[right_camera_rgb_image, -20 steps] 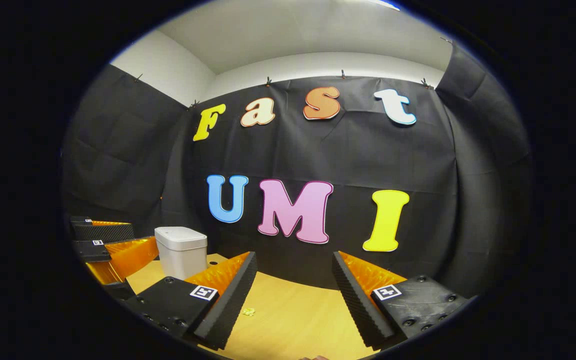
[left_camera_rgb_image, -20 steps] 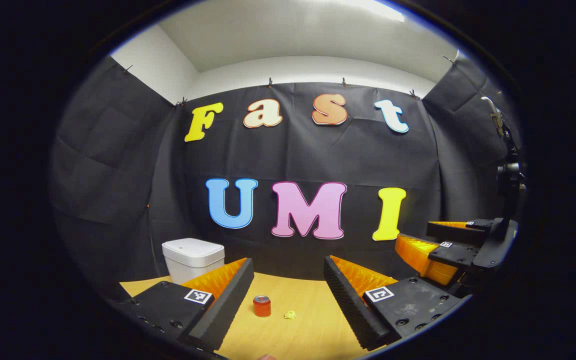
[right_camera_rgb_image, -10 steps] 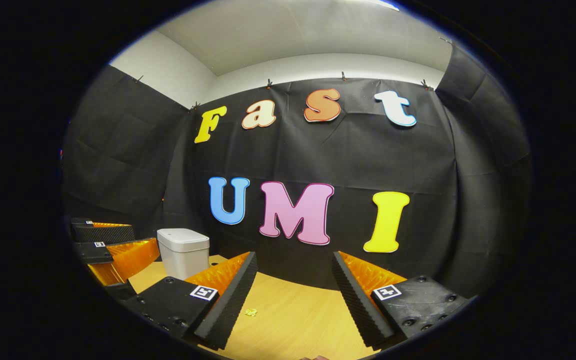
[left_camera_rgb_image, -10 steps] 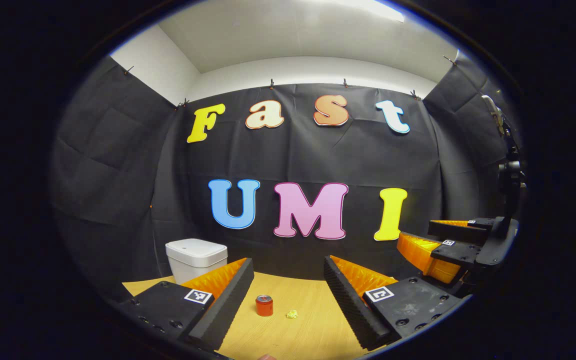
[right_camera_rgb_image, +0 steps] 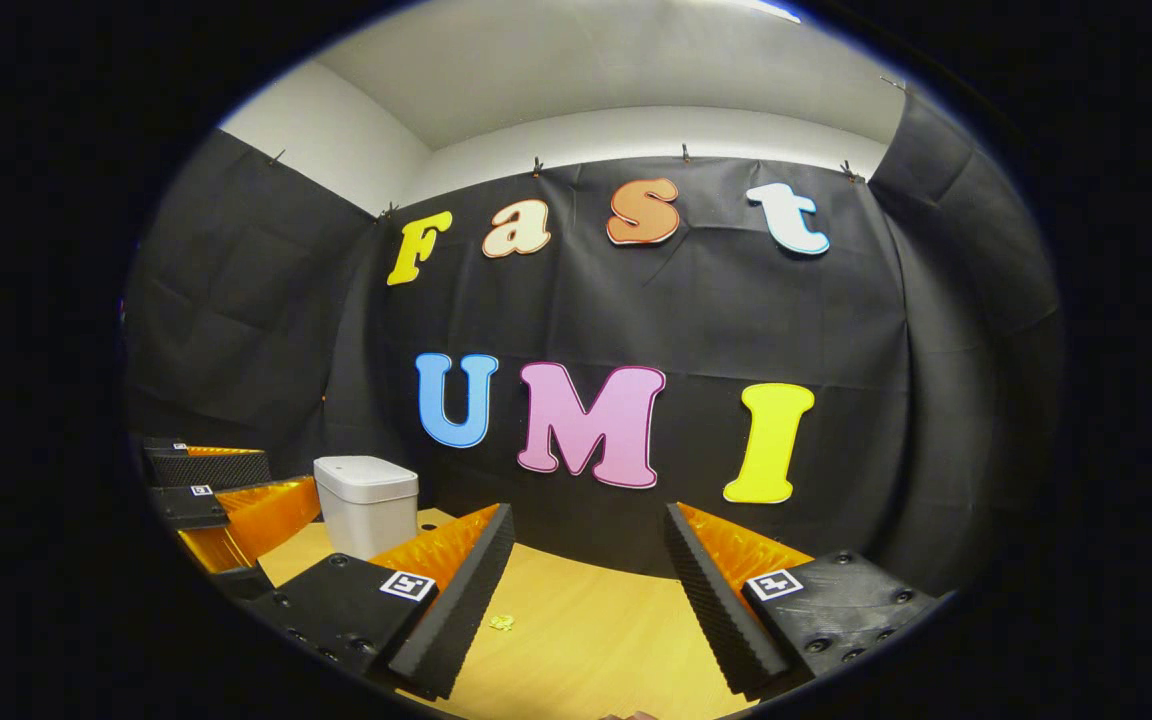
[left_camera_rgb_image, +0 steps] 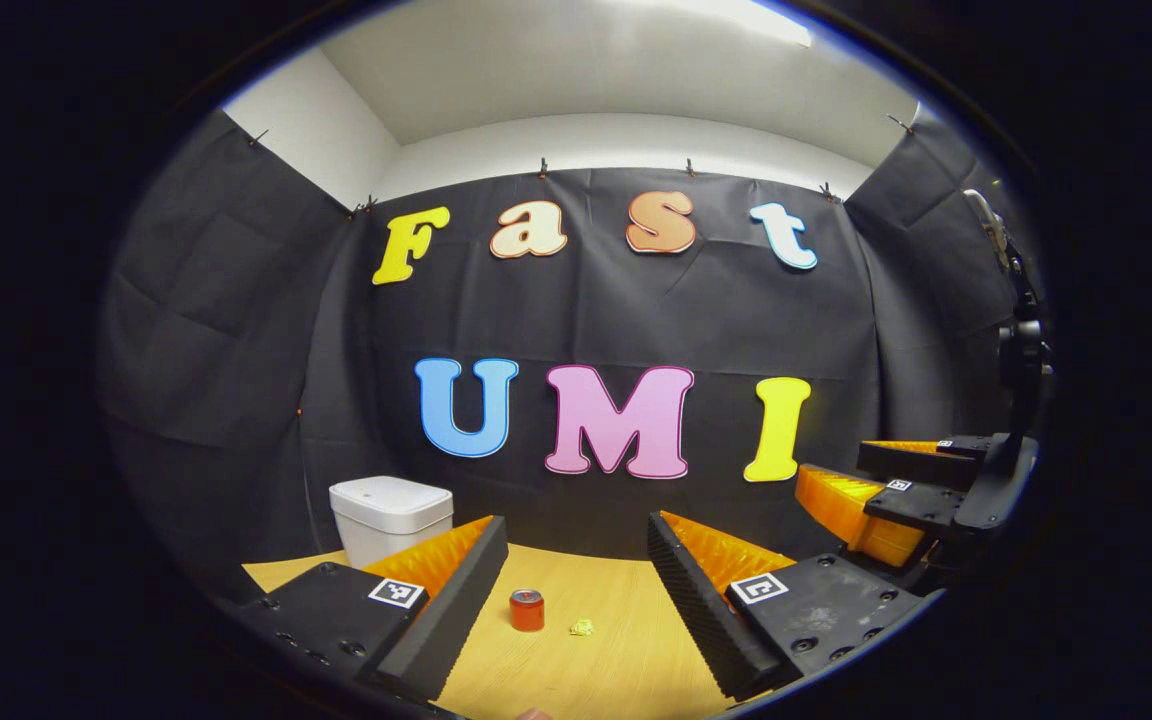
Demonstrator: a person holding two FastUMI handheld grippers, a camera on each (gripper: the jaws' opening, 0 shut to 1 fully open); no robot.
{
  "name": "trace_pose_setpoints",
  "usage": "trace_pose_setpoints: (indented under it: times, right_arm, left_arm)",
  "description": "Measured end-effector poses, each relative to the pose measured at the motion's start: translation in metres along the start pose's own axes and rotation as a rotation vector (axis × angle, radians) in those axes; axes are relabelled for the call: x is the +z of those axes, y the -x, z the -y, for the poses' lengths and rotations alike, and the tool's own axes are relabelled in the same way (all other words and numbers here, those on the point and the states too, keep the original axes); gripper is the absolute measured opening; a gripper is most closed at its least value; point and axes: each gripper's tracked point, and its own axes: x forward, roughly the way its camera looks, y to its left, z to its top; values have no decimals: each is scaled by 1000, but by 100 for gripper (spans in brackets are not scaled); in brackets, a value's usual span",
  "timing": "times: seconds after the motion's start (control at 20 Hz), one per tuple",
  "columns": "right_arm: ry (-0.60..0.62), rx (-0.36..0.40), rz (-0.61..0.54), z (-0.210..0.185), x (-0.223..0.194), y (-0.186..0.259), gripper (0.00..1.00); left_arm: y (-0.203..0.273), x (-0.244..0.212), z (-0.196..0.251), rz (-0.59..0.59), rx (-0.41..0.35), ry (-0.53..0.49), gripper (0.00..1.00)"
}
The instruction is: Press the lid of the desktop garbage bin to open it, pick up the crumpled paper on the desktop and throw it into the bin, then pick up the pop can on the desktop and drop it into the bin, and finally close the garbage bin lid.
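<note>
The left hand-held gripper [left_camera_rgb_image: 566, 590] is held level above the near edge of the tabletop [left_camera_rgb_image: 596, 680], its fingers spread wide with nothing between them. The right hand-held gripper [right_camera_rgb_image: 586, 590] is held the same way, fingers wide apart and empty; in the left gripper view it is seen at the right [left_camera_rgb_image: 896, 490], beside the left one. One pop can [left_camera_rgb_image: 526, 610] is seen upright on the tabletop, and one crumpled paper [left_camera_rgb_image: 582, 628] lies just right of the can, apart from it. Beyond the can, to its left by the back wall, one garbage bin [left_camera_rgb_image: 391, 517] stands with its lid [left_camera_rgb_image: 391, 492] shut; its contents cannot be told.
</note>
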Motion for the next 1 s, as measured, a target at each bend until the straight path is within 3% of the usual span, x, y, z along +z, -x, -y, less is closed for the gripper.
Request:
trace_pose_setpoints:
  times: [0.35, 0.65, 0.75, 0.85, 0.9, 0.95, 1.0]
  right_arm:
    - [17, 30, 11, -20, 15, -9, 96]
    - [8, 30, 53, -49, 51, -22, 96]
    - [19, 19, 60, -57, 53, -25, 96]
    - [32, 7, 50, -63, 51, -26, 96]
    - [36, 1, 44, -67, 49, -27, 96]
    - [38, -8, 39, -70, 49, -28, 96]
    - [45, -21, 38, -72, 49, -28, 96]
  left_arm:
    - [-5, -5, -17, -21, -1, 12, 95]
    - [-36, -4, -77, -40, -3, 36, 95]
    - [-48, 1, -89, -33, -25, 28, 90]
    - [-62, 5, -99, -33, -67, 8, 83]
    - [-70, 8, -101, -40, -104, -10, 72]
    - [-79, 9, -108, -46, -133, -39, 67]
    - [-90, 14, -123, -51, -132, -72, 47]
